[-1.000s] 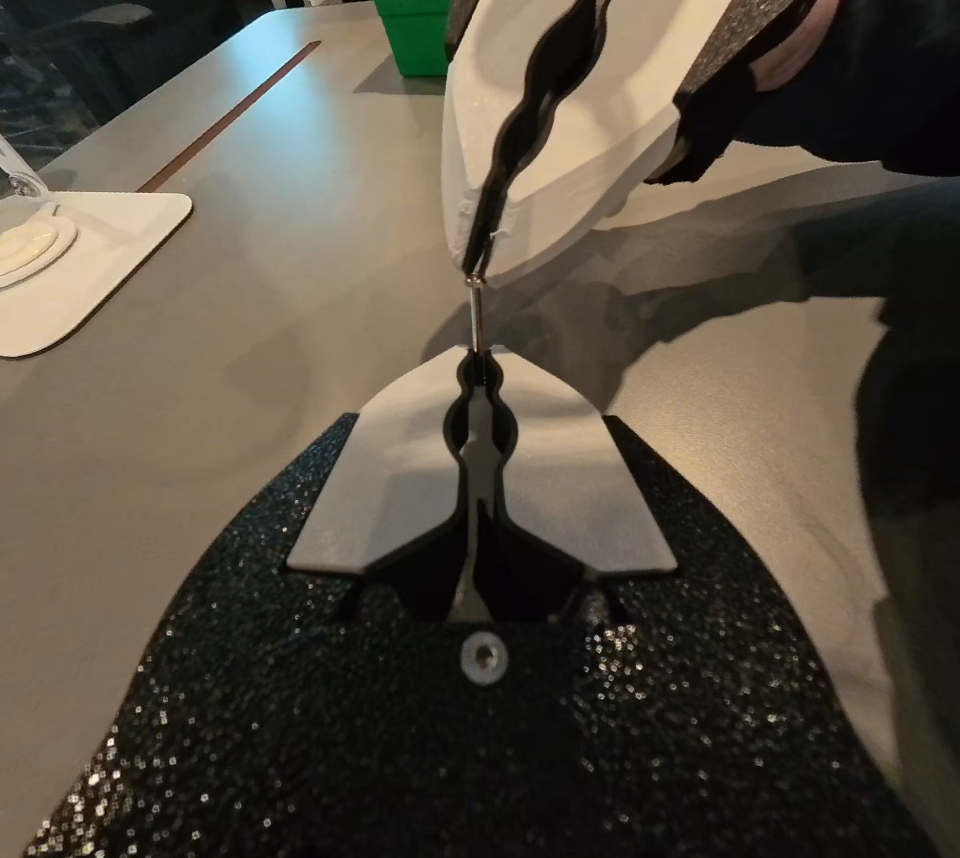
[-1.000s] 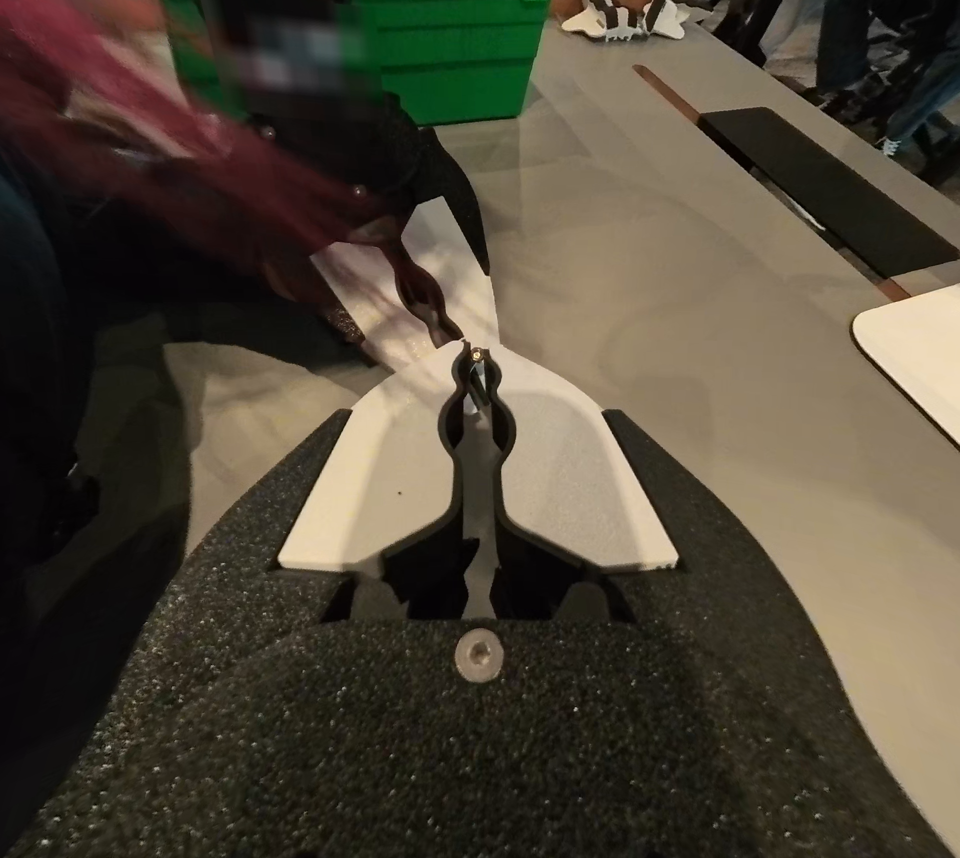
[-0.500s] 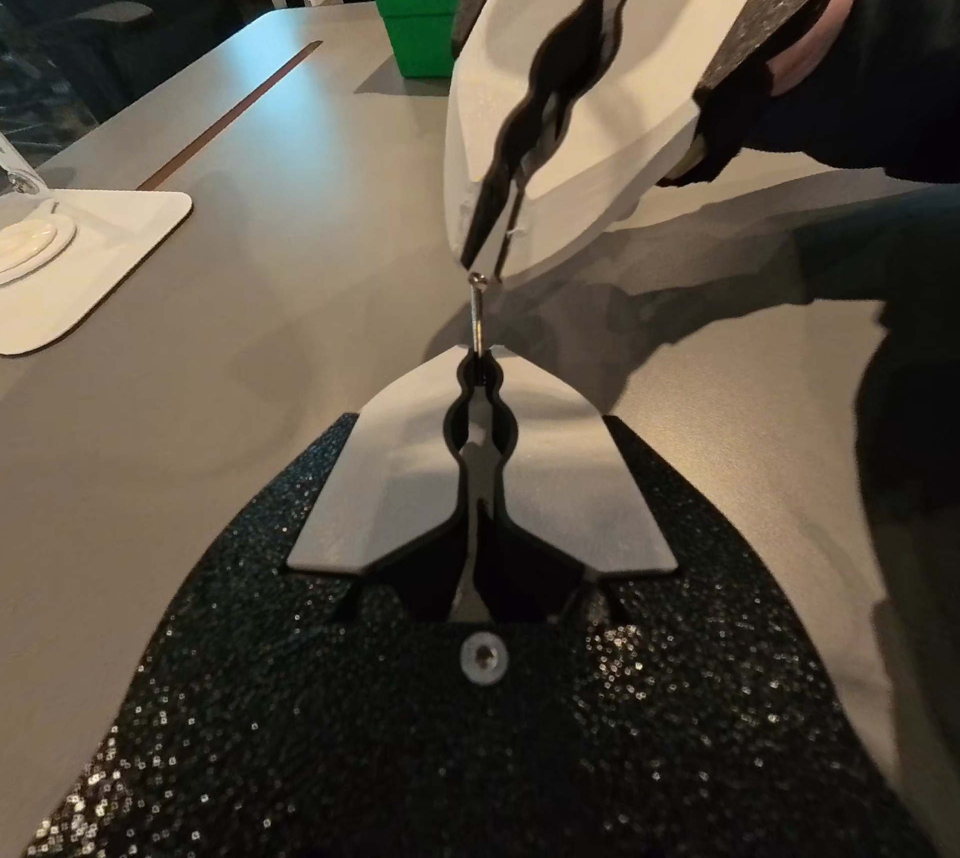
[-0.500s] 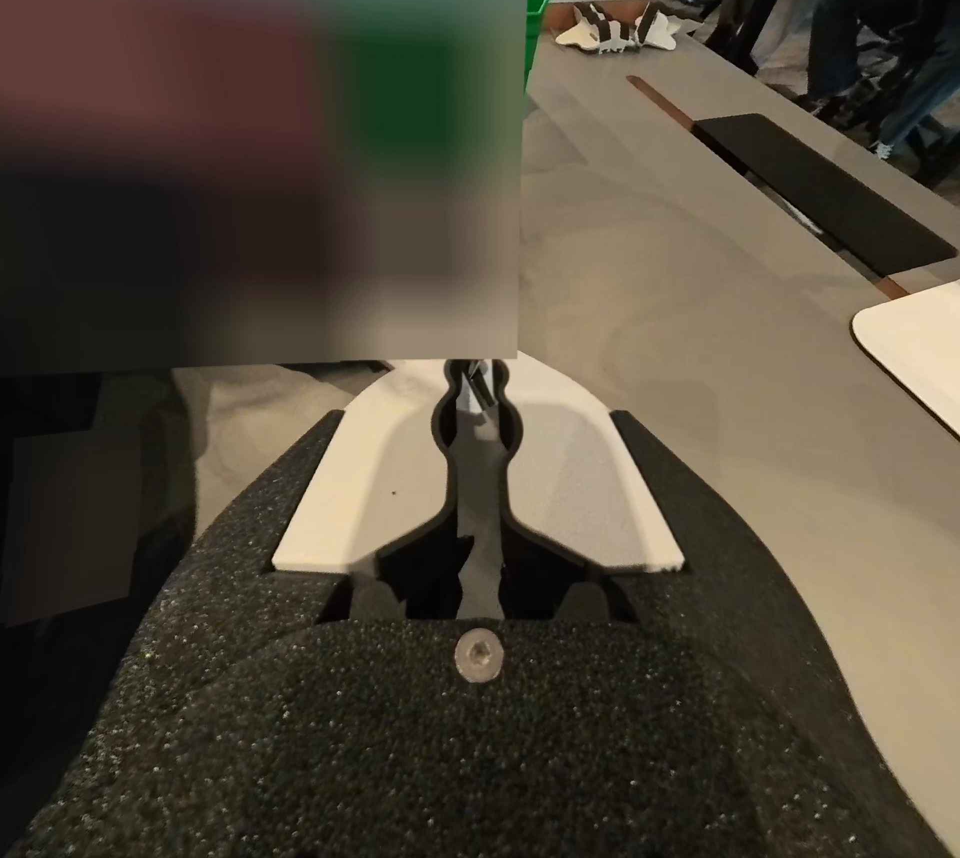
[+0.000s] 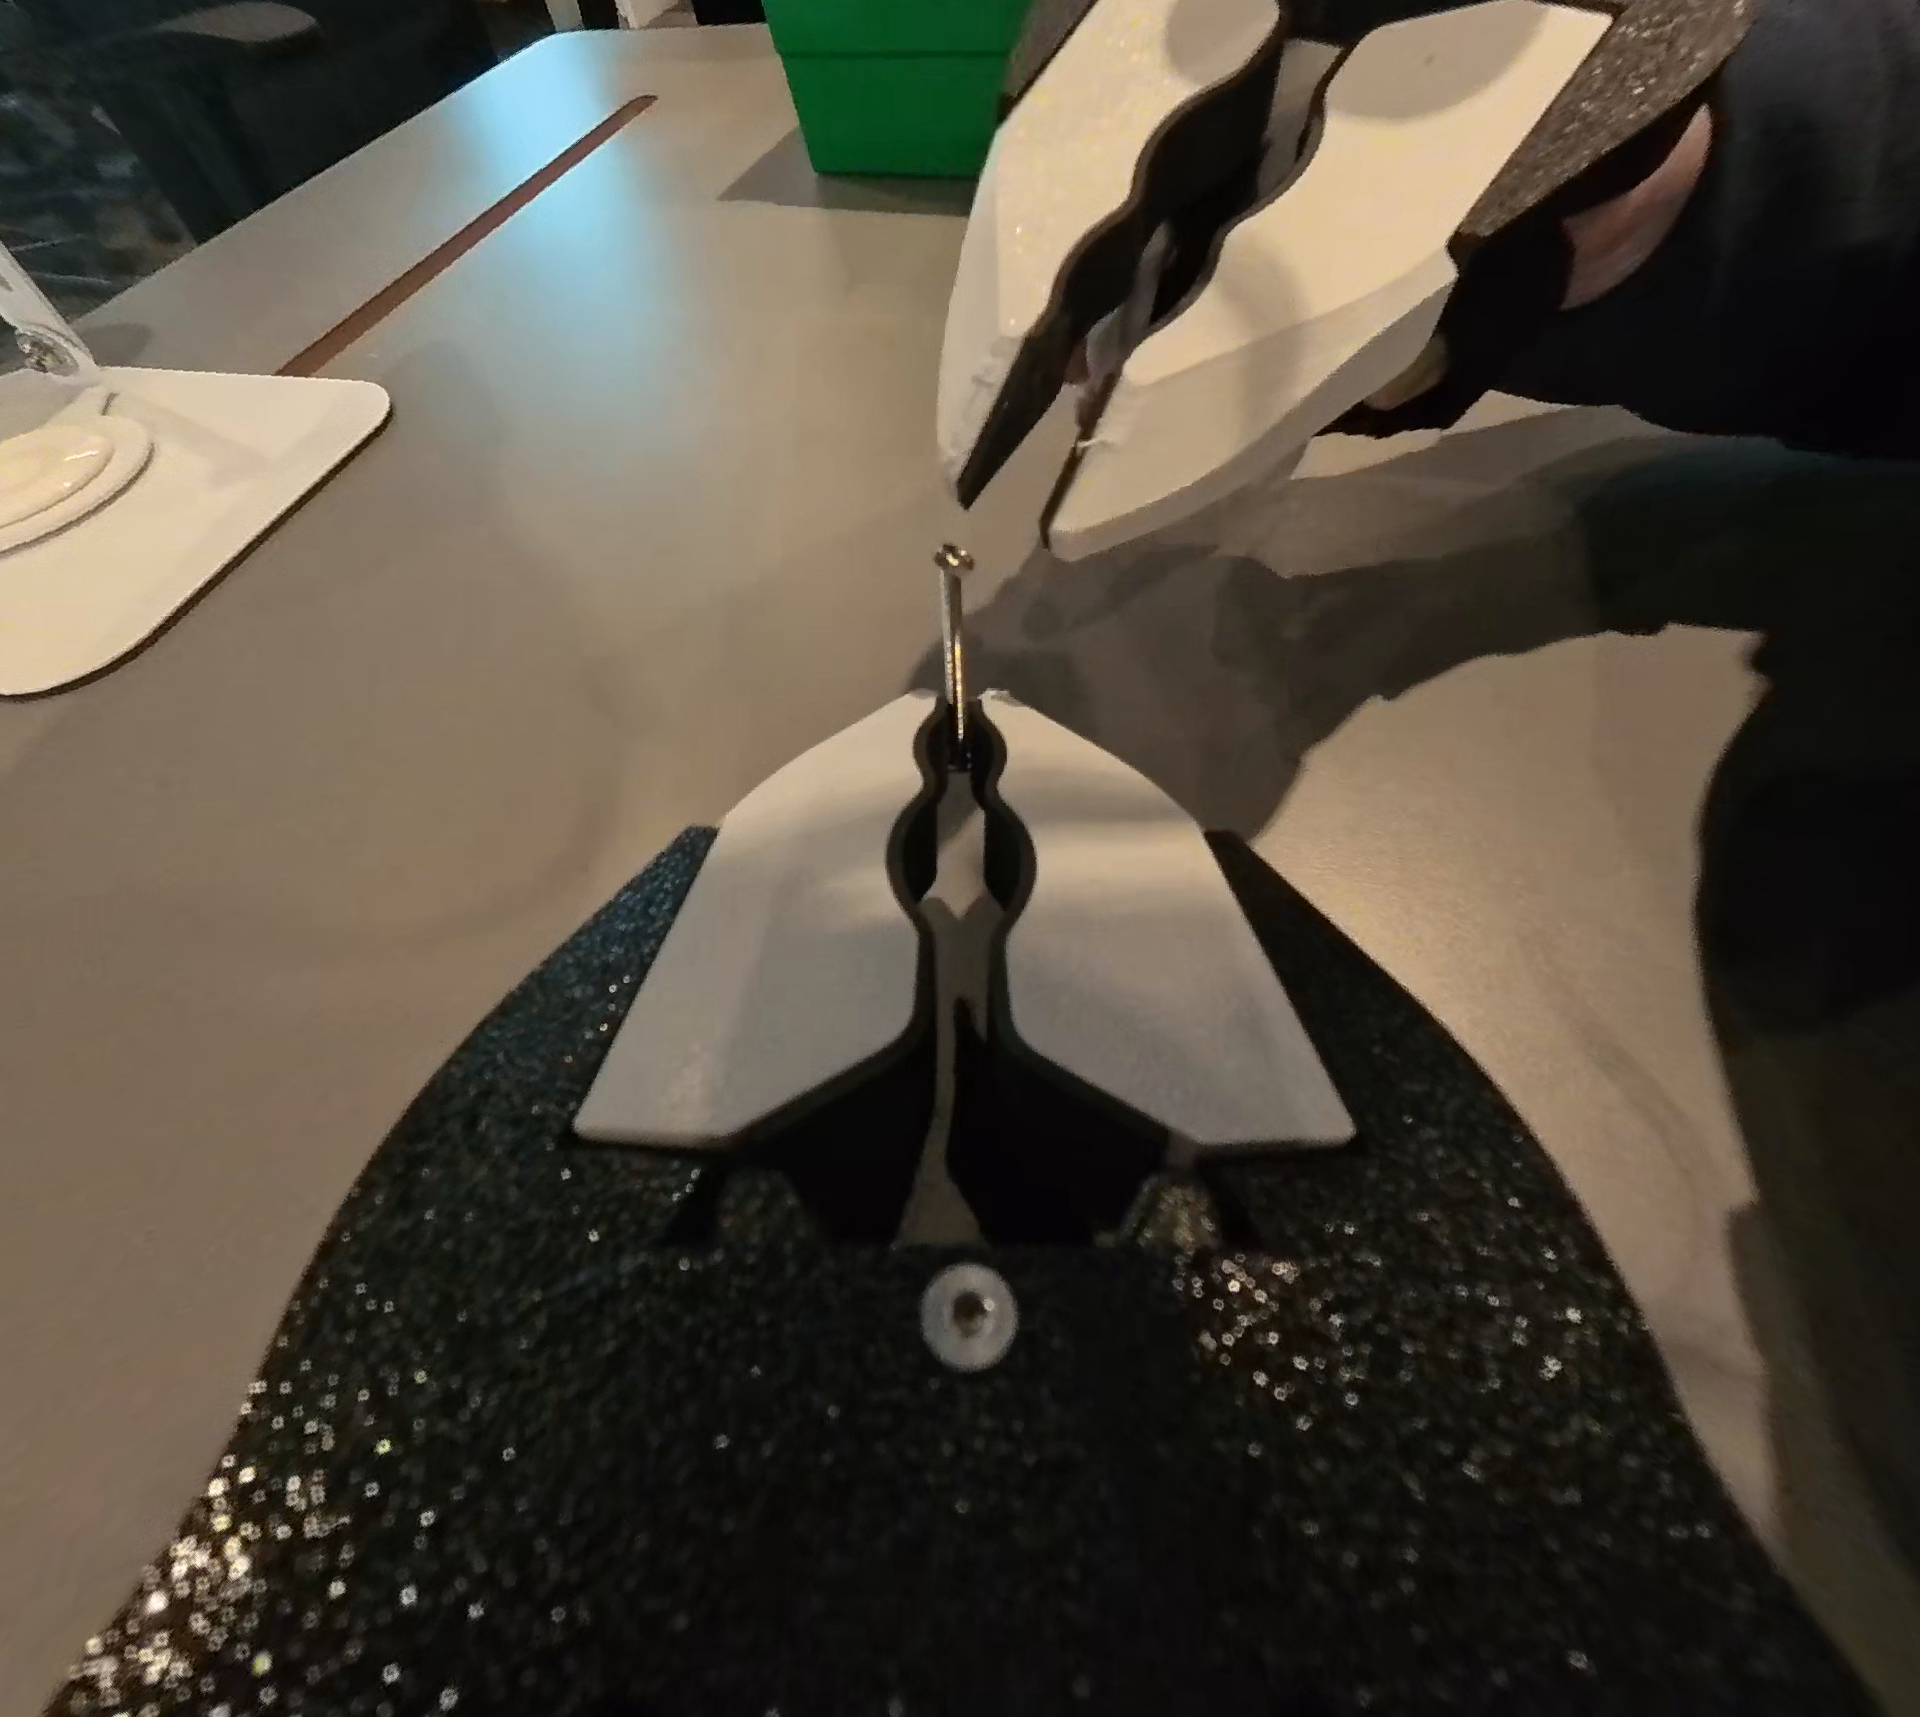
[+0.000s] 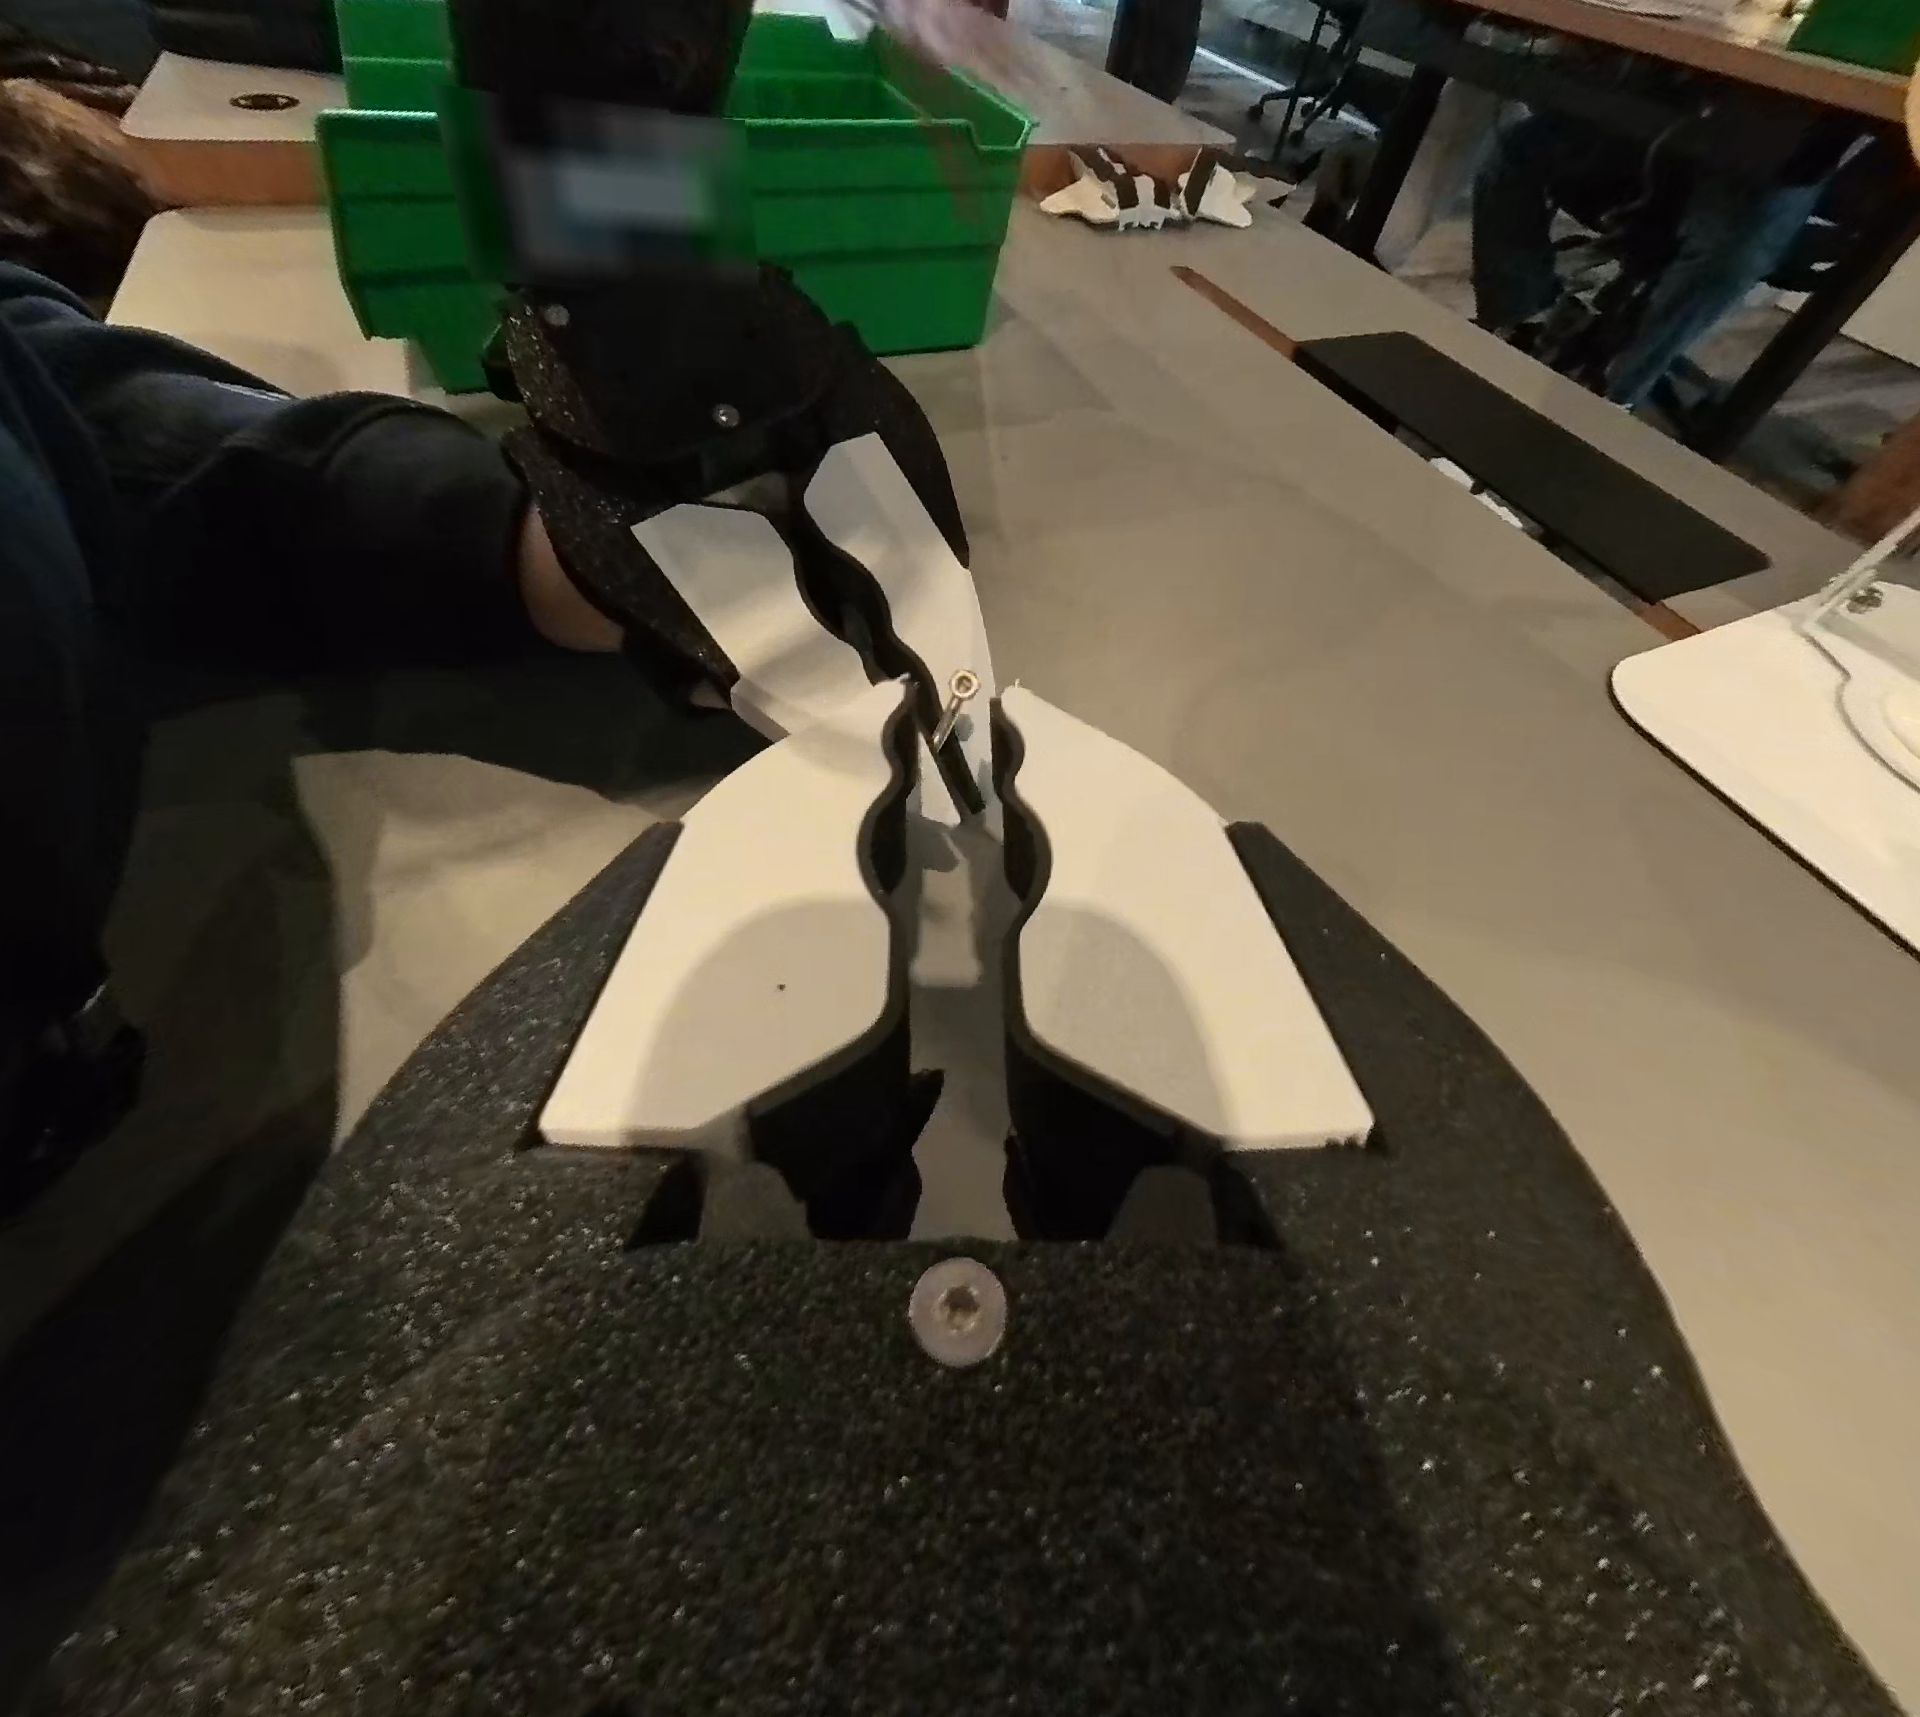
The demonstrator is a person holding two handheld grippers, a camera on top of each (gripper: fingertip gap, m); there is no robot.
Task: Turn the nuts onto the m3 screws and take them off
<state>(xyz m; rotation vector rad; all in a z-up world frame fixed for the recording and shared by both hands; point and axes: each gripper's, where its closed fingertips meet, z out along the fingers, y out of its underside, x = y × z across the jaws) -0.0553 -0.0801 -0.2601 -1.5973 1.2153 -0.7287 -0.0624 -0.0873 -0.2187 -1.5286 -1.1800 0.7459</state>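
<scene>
Steel screw (image 5: 954,628) is standing upright, its lower end pinched in the closed left gripper (image 5: 961,711), evidently steadying it with the nut (image 5: 954,559) riding at its top. Right gripper (image 5: 1003,514) is hovering just above the nut, jaws parted, touching nothing.
</scene>
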